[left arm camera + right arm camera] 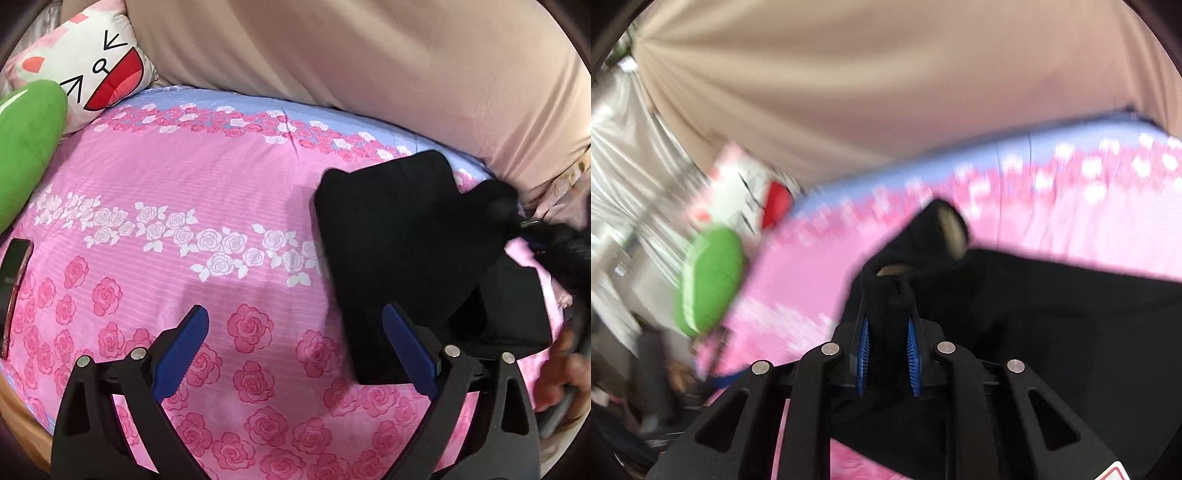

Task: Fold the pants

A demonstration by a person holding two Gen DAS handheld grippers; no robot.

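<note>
Pants [1052,314] black, soft, bunched; right claw [888,354] pinching fold; left claw [295,354] spread.

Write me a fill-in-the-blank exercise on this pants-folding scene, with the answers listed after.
1. The right gripper is shut on the ____ pants.
2. The left gripper has its fingers wide ____, holding nothing.
3. The bedsheet is printed with ____.
4. The green cushion lies beside a white pillow with a ____ mouth.

Answers: black; open; roses; red
</note>
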